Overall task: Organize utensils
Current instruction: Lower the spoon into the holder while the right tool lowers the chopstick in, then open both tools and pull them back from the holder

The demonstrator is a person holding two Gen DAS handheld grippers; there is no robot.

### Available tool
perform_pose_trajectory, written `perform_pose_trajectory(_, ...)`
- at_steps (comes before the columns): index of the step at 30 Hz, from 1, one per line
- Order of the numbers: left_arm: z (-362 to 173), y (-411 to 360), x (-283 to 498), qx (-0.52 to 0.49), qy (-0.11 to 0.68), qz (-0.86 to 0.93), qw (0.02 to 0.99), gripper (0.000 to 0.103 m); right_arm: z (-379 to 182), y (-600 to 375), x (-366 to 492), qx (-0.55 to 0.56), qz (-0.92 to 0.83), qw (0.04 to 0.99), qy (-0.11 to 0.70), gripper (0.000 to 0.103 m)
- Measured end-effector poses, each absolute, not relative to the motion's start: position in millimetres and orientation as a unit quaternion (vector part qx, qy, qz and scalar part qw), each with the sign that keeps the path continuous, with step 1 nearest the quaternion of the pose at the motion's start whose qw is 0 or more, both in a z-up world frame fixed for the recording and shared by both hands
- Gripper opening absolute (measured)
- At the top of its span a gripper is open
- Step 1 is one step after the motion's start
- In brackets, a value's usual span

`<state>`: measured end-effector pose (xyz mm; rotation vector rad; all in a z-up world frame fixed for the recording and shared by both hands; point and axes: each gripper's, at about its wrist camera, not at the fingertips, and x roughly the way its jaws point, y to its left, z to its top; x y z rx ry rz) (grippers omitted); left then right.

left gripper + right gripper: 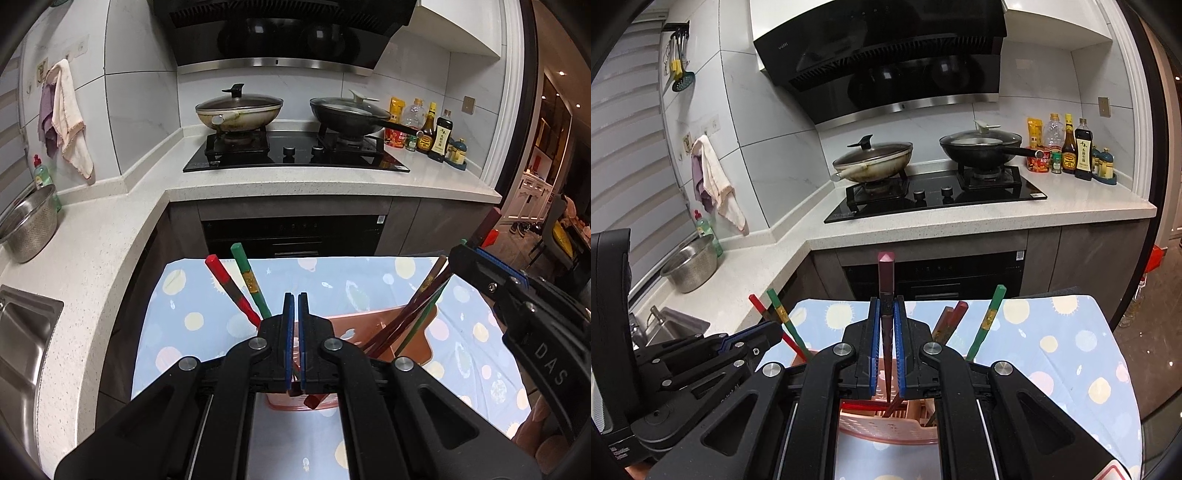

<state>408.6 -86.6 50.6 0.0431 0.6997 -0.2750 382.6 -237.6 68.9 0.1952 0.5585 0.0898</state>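
Note:
A pink slotted utensil holder (384, 328) stands on the dotted blue cloth (192, 295). A red chopstick (231, 290) and a green chopstick (249, 284) lean out of it to the left, and several brown and green ones (417, 306) lean right. My left gripper (294, 301) is shut and empty, right above the holder. My right gripper (886, 314) is shut on a dark maroon chopstick (886, 284), held upright with its tip pointing down into the holder (890, 432). The left gripper (750, 338) also shows at the left in the right wrist view.
The cloth-covered table stands in front of an L-shaped counter (110, 236). A steel colander (31, 225) and sink (22, 332) are at the left. A stove (295, 151) with two lidded pans and sauce bottles (432, 129) is at the back.

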Motion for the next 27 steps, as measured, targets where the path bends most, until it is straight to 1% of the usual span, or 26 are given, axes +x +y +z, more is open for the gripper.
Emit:
perform_pose_trajectory(1, 49.7, -86.8, 408.8, 0.022, 0.342, -0.133, 0.93, 0.002, 68.0, -237.0, 383.0, 0.095, 0.044, 0.955, 0.277, 0.007)
perform_pose_trajectory(3, 48.0, -86.7, 408.9, 0.023, 0.342, -0.129, 0.93, 0.004, 67.1, -236.2, 382.6, 0.093, 0.043, 0.955, 0.277, 0.012)
perform_pose_trajectory(5, 47.3, -86.1, 407.8, 0.021, 0.342, -0.124, 0.931, 0.023, 68.0, -236.5, 381.8, 0.094, 0.041, 0.956, 0.276, 0.028)
perform_pose_trajectory(6, 47.4, -85.9, 406.7, 0.022, 0.339, -0.12, 0.933, 0.027, 68.8, -236.9, 380.7, 0.095, 0.041, 0.956, 0.275, 0.031)
perform_pose_trajectory(7, 47.5, -85.5, 405.3, 0.023, 0.336, -0.115, 0.934, 0.035, 70.1, -237.3, 379.4, 0.095, 0.041, 0.957, 0.272, 0.034)
perform_pose_trajectory(10, 47.6, -85.0, 401.1, 0.025, 0.333, -0.113, 0.936, 0.039, 73.2, -238.1, 376.1, 0.095, 0.039, 0.957, 0.27, 0.038)
perform_pose_trajectory(13, 49.1, -84.9, 396.1, 0.025, 0.331, -0.111, 0.937, 0.043, 74.8, -237.9, 369.1, 0.095, 0.038, 0.957, 0.27, 0.047)
perform_pose_trajectory(15, 50.5, -85.5, 390.3, 0.028, 0.329, -0.109, 0.938, 0.045, 75.7, -236.0, 362.9, 0.088, 0.038, 0.958, 0.272, 0.048)
perform_pose_trajectory(17, 52.0, -85.8, 384.7, 0.03, 0.327, -0.104, 0.939, 0.052, 77.2, -233.7, 354.6, 0.078, 0.035, 0.959, 0.272, 0.049)
perform_pose_trajectory(18, 52.9, -85.9, 380.4, 0.031, 0.326, -0.103, 0.939, 0.053, 77.9, -233.0, 350.5, 0.076, 0.034, 0.959, 0.273, 0.05)
perform_pose_trajectory(20, 54.6, -85.9, 372.5, 0.031, 0.326, -0.1, 0.939, 0.058, 78.9, -232.7, 341.3, 0.073, 0.035, 0.958, 0.277, 0.055)
perform_pose_trajectory(24, 54.9, -86.2, 348.8, 0.041, 0.322, -0.096, 0.941, 0.063, 79.8, -232.2, 319.3, 0.066, 0.028, 0.954, 0.291, 0.061)
perform_pose_trajectory(26, 53.8, -84.7, 337.4, 0.042, 0.324, -0.095, 0.94, 0.071, 79.1, -233.3, 307.5, 0.062, 0.022, 0.952, 0.298, 0.063)
perform_pose_trajectory(27, 53.2, -83.9, 331.1, 0.042, 0.324, -0.094, 0.941, 0.072, 78.0, -234.5, 301.5, 0.059, 0.022, 0.951, 0.302, 0.064)
